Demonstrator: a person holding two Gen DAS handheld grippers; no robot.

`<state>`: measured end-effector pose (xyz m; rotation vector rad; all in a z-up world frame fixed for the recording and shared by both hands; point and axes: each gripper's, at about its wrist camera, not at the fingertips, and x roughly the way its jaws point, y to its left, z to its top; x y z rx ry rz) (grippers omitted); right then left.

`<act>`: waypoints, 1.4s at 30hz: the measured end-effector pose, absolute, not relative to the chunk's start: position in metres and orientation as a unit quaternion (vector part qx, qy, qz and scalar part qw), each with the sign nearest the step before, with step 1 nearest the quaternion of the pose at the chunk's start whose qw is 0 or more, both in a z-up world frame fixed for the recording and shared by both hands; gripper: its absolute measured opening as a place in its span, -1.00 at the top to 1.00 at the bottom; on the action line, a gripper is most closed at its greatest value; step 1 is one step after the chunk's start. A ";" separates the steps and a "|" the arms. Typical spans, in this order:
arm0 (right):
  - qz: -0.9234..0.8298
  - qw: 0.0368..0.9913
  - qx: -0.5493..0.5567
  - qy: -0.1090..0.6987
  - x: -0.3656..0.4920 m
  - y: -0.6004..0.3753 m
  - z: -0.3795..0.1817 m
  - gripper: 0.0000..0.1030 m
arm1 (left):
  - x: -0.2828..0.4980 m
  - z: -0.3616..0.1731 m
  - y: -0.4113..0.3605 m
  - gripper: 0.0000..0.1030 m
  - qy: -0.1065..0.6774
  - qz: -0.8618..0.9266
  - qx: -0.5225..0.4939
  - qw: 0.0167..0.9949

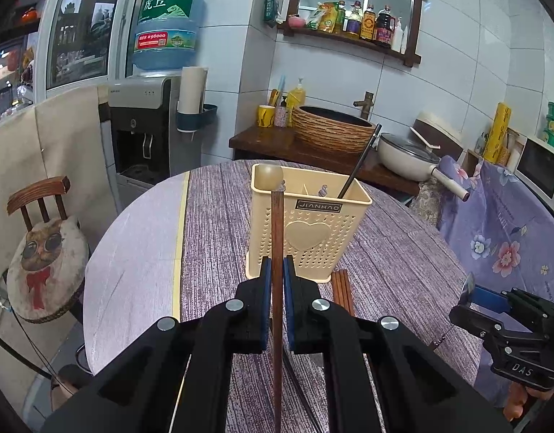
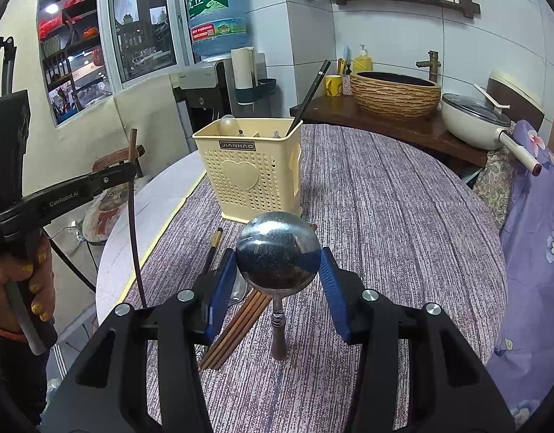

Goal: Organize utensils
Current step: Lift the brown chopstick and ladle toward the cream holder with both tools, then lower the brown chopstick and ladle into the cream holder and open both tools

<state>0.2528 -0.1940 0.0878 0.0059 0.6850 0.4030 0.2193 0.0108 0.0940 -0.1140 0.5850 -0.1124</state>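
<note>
1. The left gripper (image 1: 276, 270) is held level above the bench (image 1: 403, 252), aimed at the cream utensil holder (image 1: 309, 223). Its blue-padded fingers (image 1: 265, 288) are pressed tight on a brown wooden chopstick (image 1: 277, 231), which stands upright between them.
2. The right gripper (image 2: 278, 270) sits low over the bench, fingers (image 2: 223, 288) spread wide. A steel ladle (image 2: 278, 256) has its bowl between the pads; whether either pad touches it I cannot tell.
3. The holder stands upright on the purple-clothed bench. A dark, thin utensil (image 1: 360, 162) leans out of its right compartment, a round spoon bowl (image 1: 270, 175) shows at the left, and small metal handle tips show in the middle.
4. Brown chopsticks (image 2: 241, 324) lie on the bench just in front of the holder.
5. Only the right wrist view shows the ladle whole, a gold-banded black chopstick (image 2: 213, 249), and the hand (image 2: 20, 281) that grips the left tool.
</note>
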 end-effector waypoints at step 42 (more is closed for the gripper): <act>0.166 0.963 0.047 0.207 0.393 -0.147 0.215 0.08 | 0.340 0.219 0.012 0.85 0.105 -0.002 -0.110 0.988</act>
